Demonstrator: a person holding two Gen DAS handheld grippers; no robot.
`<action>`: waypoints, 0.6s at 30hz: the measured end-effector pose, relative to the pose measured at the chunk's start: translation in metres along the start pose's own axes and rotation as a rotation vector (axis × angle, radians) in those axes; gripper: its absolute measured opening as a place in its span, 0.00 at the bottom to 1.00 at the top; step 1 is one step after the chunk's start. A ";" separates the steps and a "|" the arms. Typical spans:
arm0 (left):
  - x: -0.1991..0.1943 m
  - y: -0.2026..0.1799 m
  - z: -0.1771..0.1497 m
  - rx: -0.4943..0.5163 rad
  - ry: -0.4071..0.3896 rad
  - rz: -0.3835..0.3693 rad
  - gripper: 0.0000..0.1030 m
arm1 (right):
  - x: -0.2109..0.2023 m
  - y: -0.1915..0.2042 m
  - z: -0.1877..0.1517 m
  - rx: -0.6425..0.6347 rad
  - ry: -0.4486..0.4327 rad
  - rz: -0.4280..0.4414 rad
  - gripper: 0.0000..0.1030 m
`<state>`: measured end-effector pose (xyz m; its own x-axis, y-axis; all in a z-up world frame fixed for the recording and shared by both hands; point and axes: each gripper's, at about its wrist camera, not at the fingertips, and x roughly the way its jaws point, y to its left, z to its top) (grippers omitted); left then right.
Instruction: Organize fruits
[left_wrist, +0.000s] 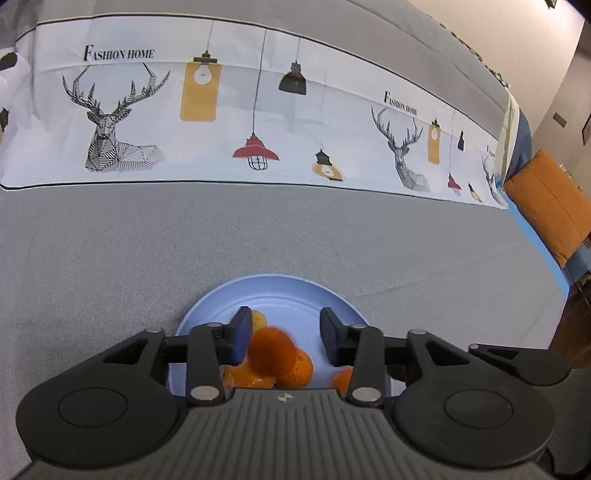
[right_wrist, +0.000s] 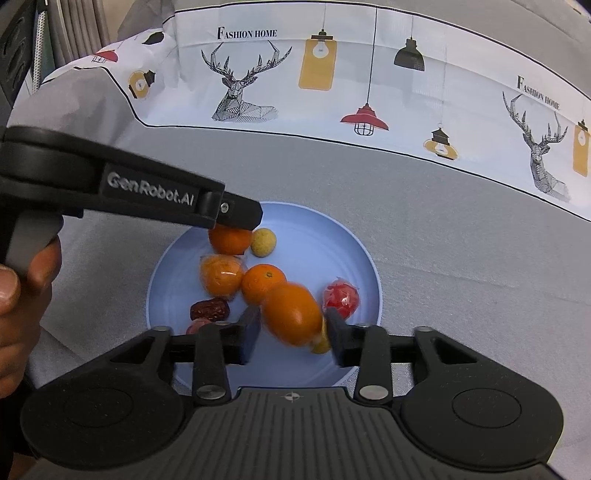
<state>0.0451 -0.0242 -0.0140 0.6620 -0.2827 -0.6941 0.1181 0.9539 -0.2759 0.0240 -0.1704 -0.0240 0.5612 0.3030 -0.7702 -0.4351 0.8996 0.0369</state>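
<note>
On the blue plate (right_wrist: 354, 236), set on a grey cloth (right_wrist: 443, 236), most of the fruit is already gathered: an orange (right_wrist: 263, 282), a wrapped orange (right_wrist: 221, 277), a yellow ball-shaped fruit (right_wrist: 263, 242), a dark date (right_wrist: 209, 309) and a wrapped red fruit (right_wrist: 341, 298). No fruit is seen loose on the cloth, so the task is judged nearly finished.

The right gripper (right_wrist: 291, 332) is seen with jaws wide; a blurred oval orange (right_wrist: 291, 314) sits between them, touching neither pad clearly, judged as just let go. Its long axis runs from upper left to lower right in the right wrist view.

The left gripper (left_wrist: 284, 334) is held wide above the plate's far side, a blurred round orange (left_wrist: 271, 354) below it, apparently free. Whether either fruit has landed cannot be told.
</note>
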 end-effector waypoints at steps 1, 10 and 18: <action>-0.001 0.001 0.000 -0.001 -0.004 0.002 0.46 | 0.000 0.000 0.000 0.003 -0.003 0.001 0.53; -0.025 0.013 -0.004 -0.029 -0.064 0.065 0.80 | -0.005 -0.013 -0.001 0.061 -0.039 -0.033 0.83; -0.076 0.010 -0.006 -0.039 -0.110 0.209 0.89 | -0.026 -0.036 -0.004 0.136 -0.096 -0.093 0.99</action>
<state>-0.0087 0.0066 0.0317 0.7459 -0.0646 -0.6629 -0.0572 0.9854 -0.1603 0.0227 -0.2122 -0.0074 0.6620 0.2391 -0.7104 -0.2827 0.9574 0.0588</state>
